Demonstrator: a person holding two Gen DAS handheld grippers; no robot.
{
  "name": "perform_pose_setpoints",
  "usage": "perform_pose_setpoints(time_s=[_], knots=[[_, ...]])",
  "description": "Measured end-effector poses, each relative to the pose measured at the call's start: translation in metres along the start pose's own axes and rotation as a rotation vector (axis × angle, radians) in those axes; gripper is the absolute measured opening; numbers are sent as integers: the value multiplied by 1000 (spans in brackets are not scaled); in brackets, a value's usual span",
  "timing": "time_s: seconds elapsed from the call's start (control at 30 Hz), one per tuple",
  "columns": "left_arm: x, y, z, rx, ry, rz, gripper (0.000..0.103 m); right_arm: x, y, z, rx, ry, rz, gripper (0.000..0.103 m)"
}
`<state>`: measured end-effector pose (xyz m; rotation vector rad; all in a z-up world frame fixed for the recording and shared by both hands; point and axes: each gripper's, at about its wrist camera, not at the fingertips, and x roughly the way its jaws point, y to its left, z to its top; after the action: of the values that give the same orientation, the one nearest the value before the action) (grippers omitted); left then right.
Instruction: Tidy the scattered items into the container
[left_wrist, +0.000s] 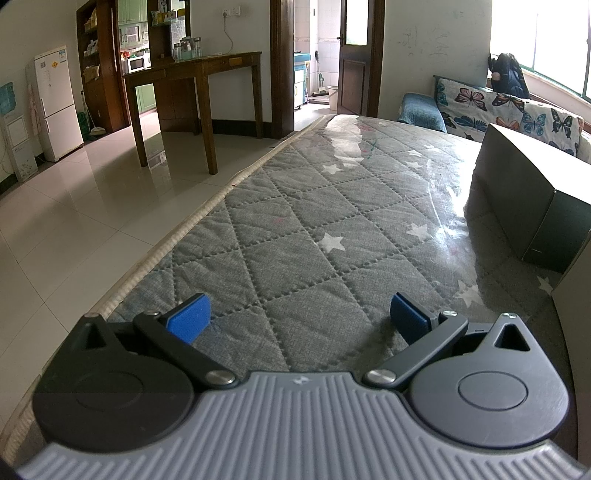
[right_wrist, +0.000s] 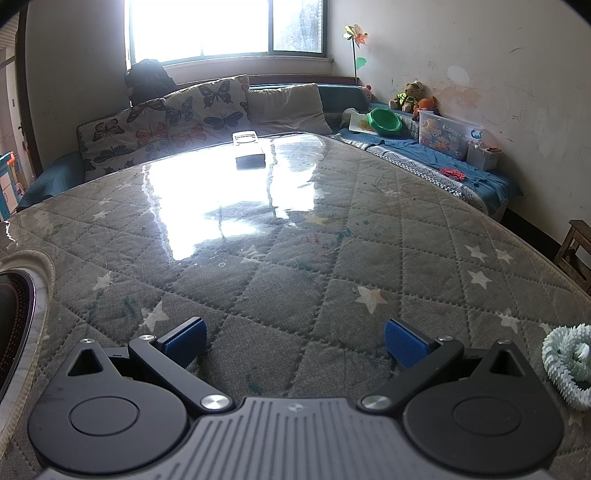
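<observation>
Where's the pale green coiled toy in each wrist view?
Left wrist: not in it.
Right wrist: pale green coiled toy at the lower right edge, right of the right gripper.
Shared landmark: butterfly-print cushions.

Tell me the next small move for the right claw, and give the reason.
Probably swing the right claw to its right, toward the pale green spiky coil toy. Its jaws stand wide open and empty over the quilted table cover, and that toy is the nearest loose item, lying just beside its right finger. The dark box shows only in the left wrist view.
</observation>
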<state>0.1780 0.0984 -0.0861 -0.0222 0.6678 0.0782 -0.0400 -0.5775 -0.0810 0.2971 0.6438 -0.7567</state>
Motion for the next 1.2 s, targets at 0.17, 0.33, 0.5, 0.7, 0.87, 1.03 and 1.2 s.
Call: perform_pose_setpoints(time_s=[0.17, 0.33, 0.5, 0.7, 0.87, 1.03, 1.2], knots=[[0, 1, 0, -1, 1, -1, 103, 0, 0, 0, 0, 0, 0, 103], [0, 0, -1, -3, 2, -1, 103, 0, 0, 0, 1, 1, 1, 103], [-1, 0, -2, 1, 3, -5, 103, 0, -1, 0, 1, 2, 1, 103], [-4, -2, -3, 1, 3, -3, 103, 0, 0, 1, 0, 1, 0, 103], [-5, -1, -4, 0, 3, -1, 103, 0, 0, 1, 0, 1, 0, 103], [-8, -4, -6, 2, 1, -6, 103, 0, 0, 1, 1, 1, 1, 103], [-14, -9, -10, 20, -2, -22, 103, 0, 0, 1, 0, 1, 0, 103]])
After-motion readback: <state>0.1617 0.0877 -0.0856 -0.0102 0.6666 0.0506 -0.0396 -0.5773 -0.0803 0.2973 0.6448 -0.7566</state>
